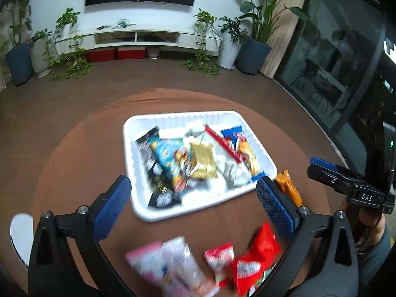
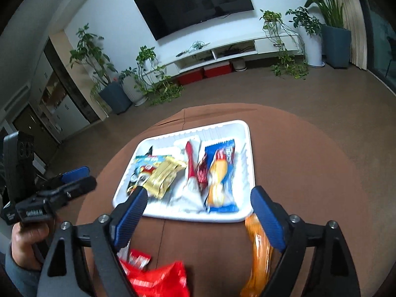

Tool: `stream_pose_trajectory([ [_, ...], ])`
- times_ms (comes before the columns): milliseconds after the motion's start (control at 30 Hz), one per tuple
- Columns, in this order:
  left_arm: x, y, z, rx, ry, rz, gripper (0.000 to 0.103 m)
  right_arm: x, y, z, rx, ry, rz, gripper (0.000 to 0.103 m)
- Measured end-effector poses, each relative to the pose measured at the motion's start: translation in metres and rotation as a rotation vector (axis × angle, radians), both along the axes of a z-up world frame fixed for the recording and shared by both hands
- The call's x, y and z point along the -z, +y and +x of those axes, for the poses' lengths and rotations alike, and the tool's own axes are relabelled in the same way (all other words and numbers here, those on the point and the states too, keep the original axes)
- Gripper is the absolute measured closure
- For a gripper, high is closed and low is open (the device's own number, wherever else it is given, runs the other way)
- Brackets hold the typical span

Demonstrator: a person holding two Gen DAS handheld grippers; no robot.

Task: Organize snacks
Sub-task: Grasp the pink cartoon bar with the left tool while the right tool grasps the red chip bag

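Left wrist view first: the left gripper (image 1: 193, 198) has its jaws spread wide with nothing between the pads, hanging over the near end of the white tray (image 1: 173, 120) on the round brown counter (image 1: 74, 153). The tray's packed with snacks, a gold packet (image 1: 203, 159) in the middle, a light-blue bag (image 1: 168, 158) to its left, a blue-and-orange packet (image 1: 247, 153) along the right side. Still loose on the counter: a pink packet (image 1: 170, 264) and red packets (image 1: 252, 259) just below the jaws, plus an orange packet (image 1: 288, 189) beside the tray's near right corner, partly behind the right finger. The right gripper (image 1: 346, 183) pokes in from the right edge. Right wrist view: same gripper (image 2: 198, 212), jaws also well apart and empty, framing the tray's (image 2: 222, 123) near edge. That orange packet (image 2: 258, 252) lies just inside the right finger, off the tray. Red packets (image 2: 158, 277) sit low between the fingers. The left gripper (image 2: 74, 180) is off to the left, a hand (image 2: 24, 240) around its handle.
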State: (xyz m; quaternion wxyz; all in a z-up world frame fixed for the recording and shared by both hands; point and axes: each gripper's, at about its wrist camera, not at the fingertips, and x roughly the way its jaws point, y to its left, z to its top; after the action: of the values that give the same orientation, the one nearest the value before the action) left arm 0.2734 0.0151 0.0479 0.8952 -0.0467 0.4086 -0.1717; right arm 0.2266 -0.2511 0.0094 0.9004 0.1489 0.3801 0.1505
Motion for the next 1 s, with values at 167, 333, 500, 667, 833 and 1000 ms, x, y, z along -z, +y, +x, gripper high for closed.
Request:
stream_pose_trajectory([
  [167, 0.020, 0.030, -0.049, -0.070, 0.033, 0.002, 0.000, 0.012, -0.005, -0.051, 0.023, 0.002, 0.018, 0.014],
  [333, 0.062, 0.051, -0.081, -0.148, 0.133, -0.014, 0.000, 0.030, -0.011, -0.092, 0.059, 0.027, 0.056, 0.014],
  [500, 0.090, 0.062, -0.099, -0.219, 0.172, -0.009, 0.001, 0.048, -0.010, -0.125, 0.079, 0.057, 0.074, 0.014],
  [667, 0.097, 0.061, -0.101, -0.222, 0.161, 0.016, 0.014, 0.053, -0.010, -0.138, 0.094, 0.060, 0.068, 0.014],
  [833, 0.104, 0.048, -0.089, -0.197, 0.188, 0.018, 0.037, 0.051, -0.010, -0.143, 0.104, 0.039, 0.054, 0.014],
  [1000, 0.113, 0.042, -0.081, -0.197, 0.193, 0.029, 0.038, 0.052, -0.008, -0.142, 0.098, 0.044, 0.047, 0.015],
])
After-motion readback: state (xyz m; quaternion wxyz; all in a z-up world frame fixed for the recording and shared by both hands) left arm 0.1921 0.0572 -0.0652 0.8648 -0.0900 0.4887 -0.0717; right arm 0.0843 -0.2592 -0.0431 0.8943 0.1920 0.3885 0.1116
